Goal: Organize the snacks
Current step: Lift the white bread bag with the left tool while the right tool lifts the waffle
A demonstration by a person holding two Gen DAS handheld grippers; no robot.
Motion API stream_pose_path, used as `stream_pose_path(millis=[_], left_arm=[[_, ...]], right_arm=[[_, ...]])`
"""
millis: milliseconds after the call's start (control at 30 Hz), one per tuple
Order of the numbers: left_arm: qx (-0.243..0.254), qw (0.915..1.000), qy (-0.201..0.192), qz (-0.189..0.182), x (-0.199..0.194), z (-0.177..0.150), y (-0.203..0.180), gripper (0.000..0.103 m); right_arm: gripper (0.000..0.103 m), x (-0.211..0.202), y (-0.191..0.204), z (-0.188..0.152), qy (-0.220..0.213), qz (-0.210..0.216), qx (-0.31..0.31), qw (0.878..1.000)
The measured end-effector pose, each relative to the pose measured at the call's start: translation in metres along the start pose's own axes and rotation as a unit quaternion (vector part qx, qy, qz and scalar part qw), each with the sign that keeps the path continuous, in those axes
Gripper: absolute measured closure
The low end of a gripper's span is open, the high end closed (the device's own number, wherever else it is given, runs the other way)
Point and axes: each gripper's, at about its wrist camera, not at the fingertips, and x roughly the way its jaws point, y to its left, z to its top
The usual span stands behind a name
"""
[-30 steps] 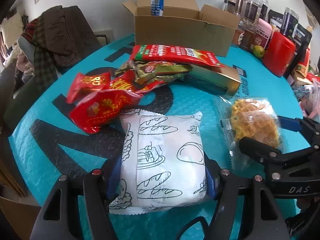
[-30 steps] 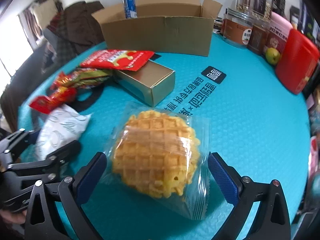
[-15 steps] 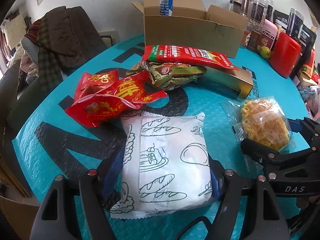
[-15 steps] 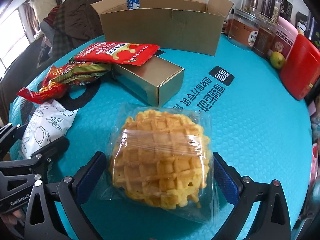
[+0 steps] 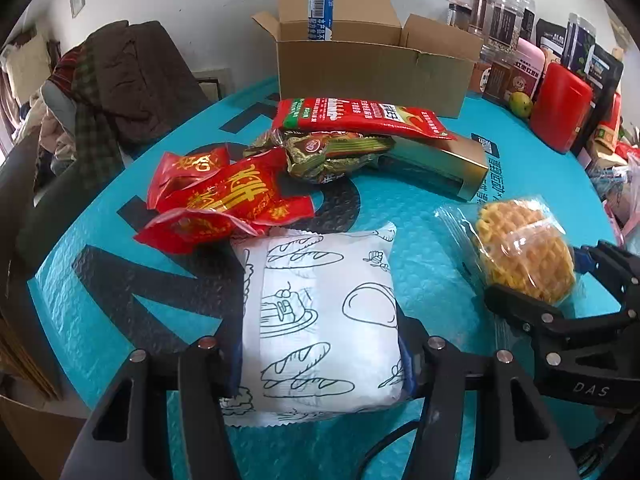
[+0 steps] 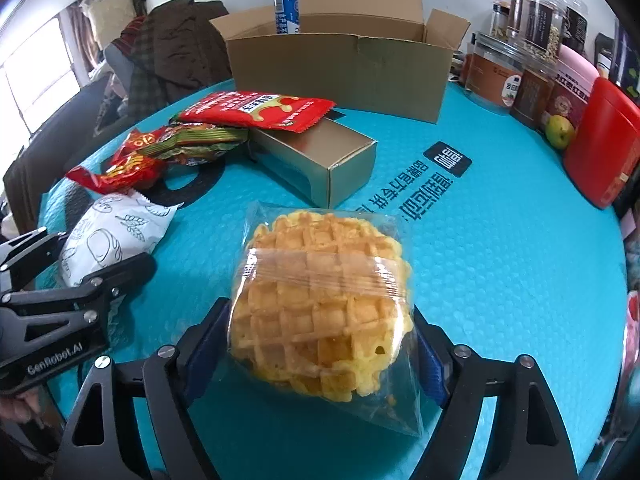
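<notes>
On the worktop (image 5: 432,216), keep both closing tools square: left tool (image 5: 320,354) clenching bread bag (image 5: 320,320), right tool (image 6: 316,348) clenching waffle pack (image 6: 324,300).

Table (image 5: 420,240) teal with black lettering; bread bag (image 5: 324,320) white with black line drawings; waffle (image 6: 324,304) golden grid; box (image 6: 344,68) brown.

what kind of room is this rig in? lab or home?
Most likely a home living or dining room: clothes piled on a chair, food jars lining the wall side of the teal table, and a cardboard box with loose snacks.
</notes>
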Motion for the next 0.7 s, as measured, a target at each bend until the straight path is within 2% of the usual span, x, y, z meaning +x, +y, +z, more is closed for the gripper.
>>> stream_pose_path(millis=[267,700], left_arm=[[-0.012,0.9995,0.008,-0.029,-0.007,-0.001,-0.005,0.047],[0.003,0.9986,-0.019,-0.049,-0.037,0.006,-0.02,0.047]], right_arm=[[0.023,-0.017,-0.015,-0.008,-0.013,0.029,0.032,0.999],[0.023,-0.045,-0.022,-0.016,-0.035,0.053,0.05,0.997]])
